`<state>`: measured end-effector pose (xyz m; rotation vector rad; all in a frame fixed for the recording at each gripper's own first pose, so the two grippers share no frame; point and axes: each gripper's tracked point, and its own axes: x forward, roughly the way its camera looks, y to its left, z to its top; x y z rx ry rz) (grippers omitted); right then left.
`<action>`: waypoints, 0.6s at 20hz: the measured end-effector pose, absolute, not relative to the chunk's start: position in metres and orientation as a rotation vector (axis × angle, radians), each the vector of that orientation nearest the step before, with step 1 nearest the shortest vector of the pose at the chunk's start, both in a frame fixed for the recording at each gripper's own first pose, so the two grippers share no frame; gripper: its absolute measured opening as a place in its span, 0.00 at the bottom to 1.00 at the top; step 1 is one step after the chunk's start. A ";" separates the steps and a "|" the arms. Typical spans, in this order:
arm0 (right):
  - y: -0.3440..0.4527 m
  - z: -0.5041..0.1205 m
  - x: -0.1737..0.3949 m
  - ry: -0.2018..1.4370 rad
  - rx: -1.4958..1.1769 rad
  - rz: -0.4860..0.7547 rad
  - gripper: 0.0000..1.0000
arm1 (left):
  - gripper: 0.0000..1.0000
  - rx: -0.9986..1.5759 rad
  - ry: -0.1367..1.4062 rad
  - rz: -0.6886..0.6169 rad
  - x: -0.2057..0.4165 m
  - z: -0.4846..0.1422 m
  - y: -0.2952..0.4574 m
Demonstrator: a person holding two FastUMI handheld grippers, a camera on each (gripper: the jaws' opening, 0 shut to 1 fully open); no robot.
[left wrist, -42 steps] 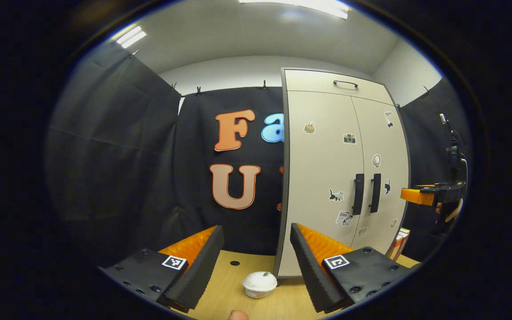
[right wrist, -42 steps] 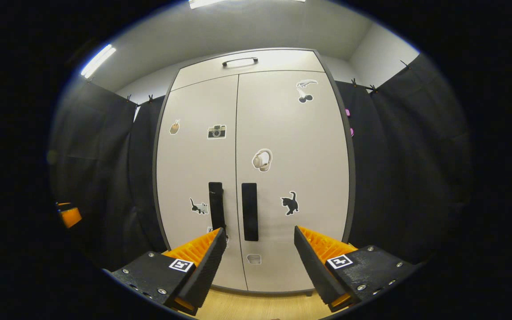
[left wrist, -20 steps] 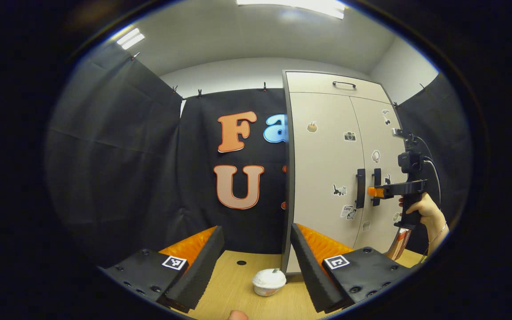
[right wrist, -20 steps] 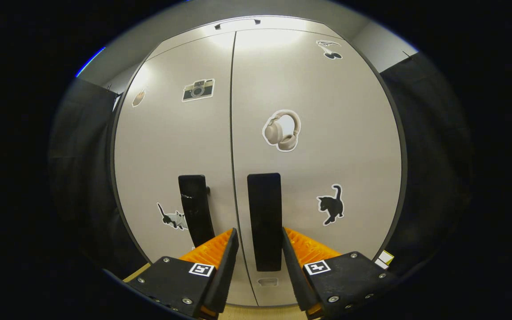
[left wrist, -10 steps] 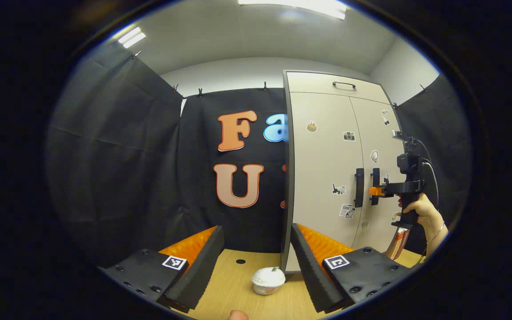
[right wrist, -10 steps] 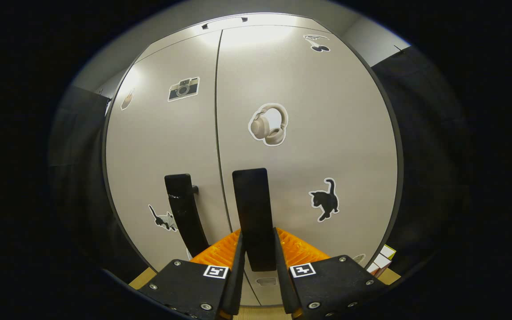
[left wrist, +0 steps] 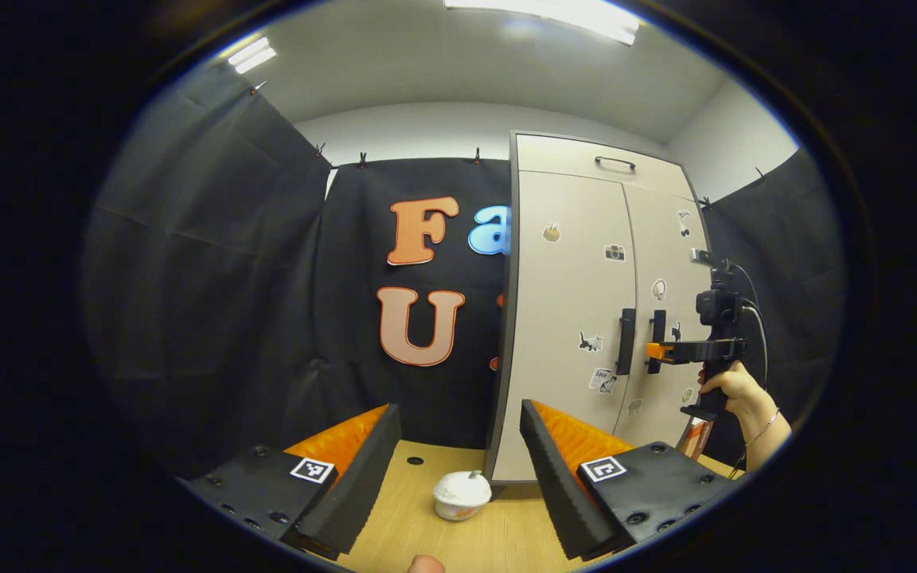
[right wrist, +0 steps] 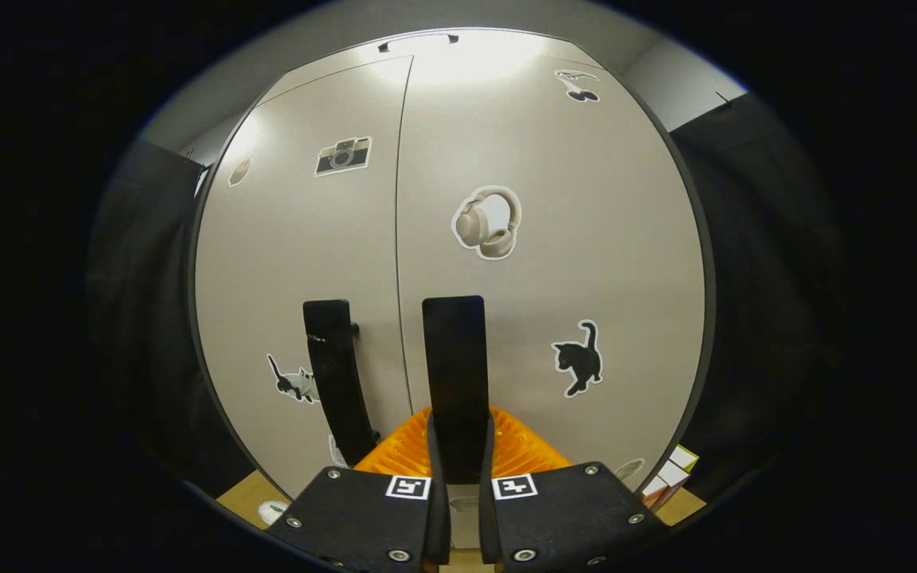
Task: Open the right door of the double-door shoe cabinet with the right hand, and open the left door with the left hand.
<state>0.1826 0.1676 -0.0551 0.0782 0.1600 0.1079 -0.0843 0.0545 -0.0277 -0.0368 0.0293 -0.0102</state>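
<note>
Right gripper [right wrist: 458,454] clamped on the right door handle [right wrist: 454,374] of the shoe cabinet [right wrist: 570,239], both doors flush and closed, left gripper [left wrist: 454,461] spread wide above the bench [left wrist: 419,525], well apart from the left door handle [left wrist: 626,341], white cup [left wrist: 461,495] beside the cabinet's corner

At the bottom of the left gripper view, the left claw [left wrist: 458,469] has two wedge-shaped fingers with ribbed inner faces, each on a flat plate with round screws and a small square black-and-white marker. At the bottom of the right gripper view, the right claw [right wrist: 458,477] carries the same plates, screws and markers. At the right of the left gripper view, that claw has a pistol-style handle, a small camera on top, a thin cable looping down, and a hand [left wrist: 725,386] with a thin bracelet at the wrist.
</note>
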 end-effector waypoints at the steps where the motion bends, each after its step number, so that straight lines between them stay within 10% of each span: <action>1: 0.167 -0.054 0.178 0.161 0.084 0.128 0.13 | 0.97 -0.035 0.029 -0.014 -0.087 -0.028 0.054; 12: 0.146 -0.049 0.131 0.169 0.060 0.226 0.10 | 0.98 -0.032 0.039 -0.040 -0.095 -0.032 0.030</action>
